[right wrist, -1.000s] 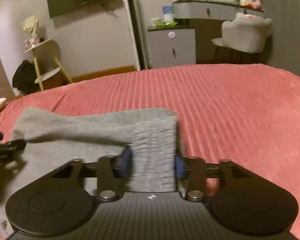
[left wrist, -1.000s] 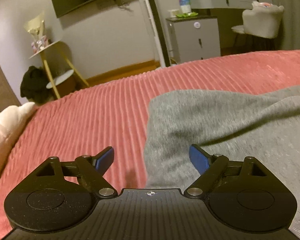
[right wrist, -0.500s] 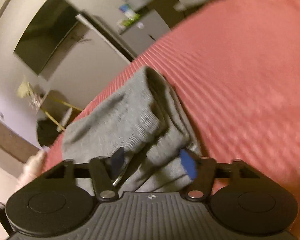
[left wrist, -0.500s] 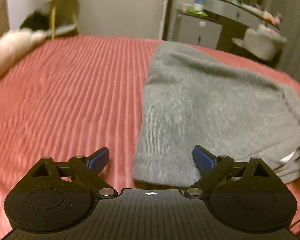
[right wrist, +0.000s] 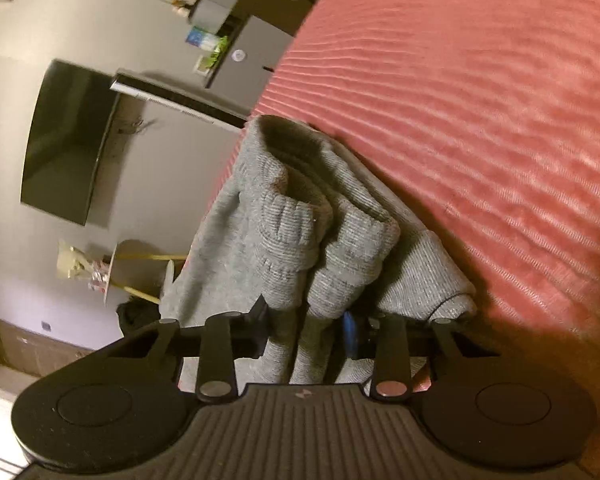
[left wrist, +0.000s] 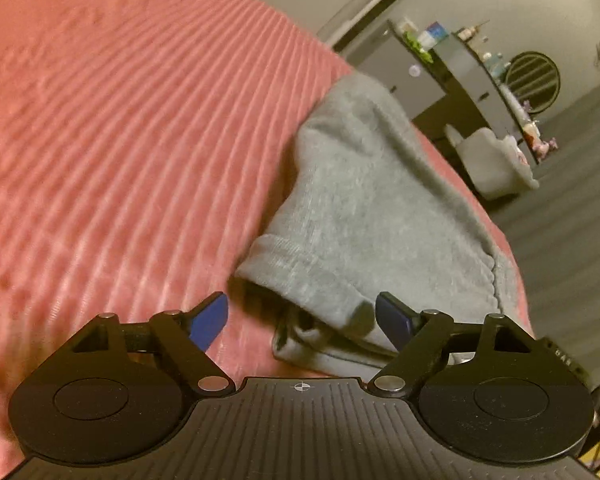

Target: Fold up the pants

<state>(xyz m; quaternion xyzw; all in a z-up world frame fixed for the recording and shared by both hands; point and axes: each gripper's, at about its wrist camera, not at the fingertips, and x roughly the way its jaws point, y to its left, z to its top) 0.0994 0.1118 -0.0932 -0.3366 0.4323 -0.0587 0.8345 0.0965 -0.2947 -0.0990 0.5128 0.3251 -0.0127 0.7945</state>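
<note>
Grey knit pants [left wrist: 364, 208] lie folded in layers on the red ribbed bedspread [left wrist: 120, 128]. My left gripper [left wrist: 302, 320] is open, its blue pads on either side of the near folded edge, with the cloth between them but not pinched. In the right wrist view the pants [right wrist: 300, 216] are bunched, both ribbed leg cuffs stacked. My right gripper [right wrist: 306, 330] is closed on the grey fabric just below the cuffs, and the cloth hides most of its pads.
The bedspread [right wrist: 480, 100] stretches wide beside the pants. Beyond the bed stand a grey cabinet [left wrist: 404, 68], a dressing table with a round mirror [left wrist: 532, 80], a white chair [left wrist: 496, 160], a wall TV [right wrist: 68, 140] and a yellow-legged side table [right wrist: 112, 272].
Both grippers rolled and swung; the views tilted strongly. My right gripper narrowed onto the bunched cuffs. My left gripper stayed open and moved in at the folded edge.
</note>
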